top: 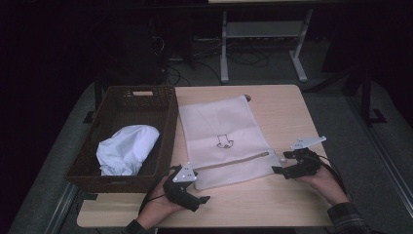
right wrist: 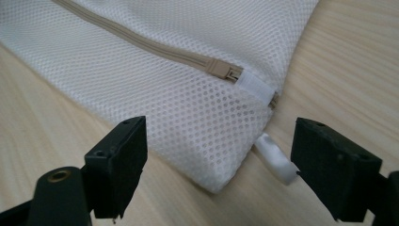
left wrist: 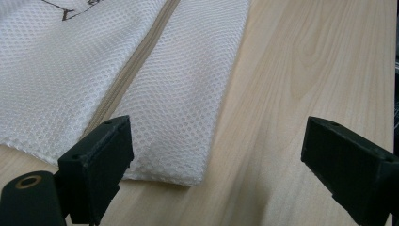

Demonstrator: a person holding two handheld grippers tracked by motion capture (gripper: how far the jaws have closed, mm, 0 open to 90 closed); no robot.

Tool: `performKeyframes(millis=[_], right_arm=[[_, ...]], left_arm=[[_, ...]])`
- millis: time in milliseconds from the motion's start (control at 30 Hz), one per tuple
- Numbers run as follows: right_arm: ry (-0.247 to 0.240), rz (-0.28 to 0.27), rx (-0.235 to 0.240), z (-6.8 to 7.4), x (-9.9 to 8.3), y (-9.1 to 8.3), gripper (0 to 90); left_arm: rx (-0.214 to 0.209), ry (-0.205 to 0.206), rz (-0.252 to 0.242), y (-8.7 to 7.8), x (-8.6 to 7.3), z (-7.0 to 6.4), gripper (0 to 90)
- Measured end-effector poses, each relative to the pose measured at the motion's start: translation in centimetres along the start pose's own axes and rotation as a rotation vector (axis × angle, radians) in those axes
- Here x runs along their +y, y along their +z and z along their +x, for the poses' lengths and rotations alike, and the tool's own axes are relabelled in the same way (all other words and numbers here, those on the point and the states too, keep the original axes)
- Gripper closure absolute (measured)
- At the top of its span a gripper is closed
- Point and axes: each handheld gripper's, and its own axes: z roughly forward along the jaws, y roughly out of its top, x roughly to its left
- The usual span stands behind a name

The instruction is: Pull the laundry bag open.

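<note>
A: The fingers (left wrist: 101, 162) of the left gripper (top: 191, 191) stand wide apart, gripping nothing; same for the right gripper (top: 285, 163), each at a near corner of the mesh bag (top: 226, 141).

B: Any writing on it?

A: A small dark line drawing (top: 224, 142), no readable words.

B: How does it look and lie?

A: White mesh, flat on the wooden surface (top: 272, 204) just beside the brown basket (top: 122, 181), long axis running away from the person. Its beige zipper (top: 234, 161) crosses the near end, the white pull tab (right wrist: 275, 162) by the right fingers.
</note>
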Motion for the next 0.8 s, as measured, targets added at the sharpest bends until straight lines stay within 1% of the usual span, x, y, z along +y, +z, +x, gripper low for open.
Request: performKeyframes(millis=[100, 133, 200, 267, 300, 333, 467, 567, 667, 700, 733, 767, 800], right_arm=[[-0.024, 0.003, -0.005, -0.3, 0.3, 0.4, 16.9], [-0.019, -0.009, 0.0, -0.5, 0.4, 0.6, 17.8], [-0.007, -0.013, 0.017, -0.9, 0.5, 0.9, 19.3], [-0.02, 0.008, 0.001, -1.2, 0.8, 1.3, 20.0], [-0.025, 0.011, -0.002, -1.3, 0.9, 1.4, 21.2], [-0.022, 0.004, 0.001, -1.5, 1.1, 1.6, 22.9], [-0.039, 0.002, -0.001, -1.8, 1.4, 2.2, 31.1], [-0.041, 0.015, 0.012, -2.0, 1.3, 2.8, 36.1], [-0.05, 0.024, 0.014, -1.9, 1.2, 3.0, 38.6], [-0.076, 0.034, 0.003, -1.7, 1.2, 3.2, 42.3], [-0.076, 0.034, 0.003, -1.7, 1.2, 3.2, 42.3], [-0.092, 0.035, -0.016, -1.4, 1.2, 3.2, 47.6], [-0.099, 0.033, -0.019, -1.4, 1.1, 3.2, 49.3]], left_arm=[[0.0, -0.004, 0.0, 0.0, 0.0, 0.0, 9.1], [0.0, -0.004, -0.001, 0.0, 0.0, 0.0, 9.1], [-0.001, -0.003, 0.001, 0.0, 0.0, 0.0, 9.1], [0.0, -0.005, 0.001, 0.0, -0.1, 0.0, 9.1], [0.001, -0.004, 0.002, 0.0, -0.1, 0.0, 9.1], [0.001, -0.005, 0.002, 0.0, 0.0, 0.0, 9.1], [0.0, -0.006, 0.003, 0.1, -0.1, 0.1, 9.1], [-0.001, -0.008, 0.001, 0.2, -0.1, 0.1, 9.2], [-0.001, -0.008, 0.002, 0.2, -0.1, 0.1, 9.1], [-0.002, -0.009, 0.002, 0.2, -0.1, 0.1, 9.2], [-0.002, -0.009, 0.002, 0.2, -0.1, 0.1, 9.1], [-0.002, -0.01, 0.002, 0.2, -0.1, 0.1, 9.1], [-0.003, -0.009, 0.002, 0.2, -0.1, 0.1, 9.1]])
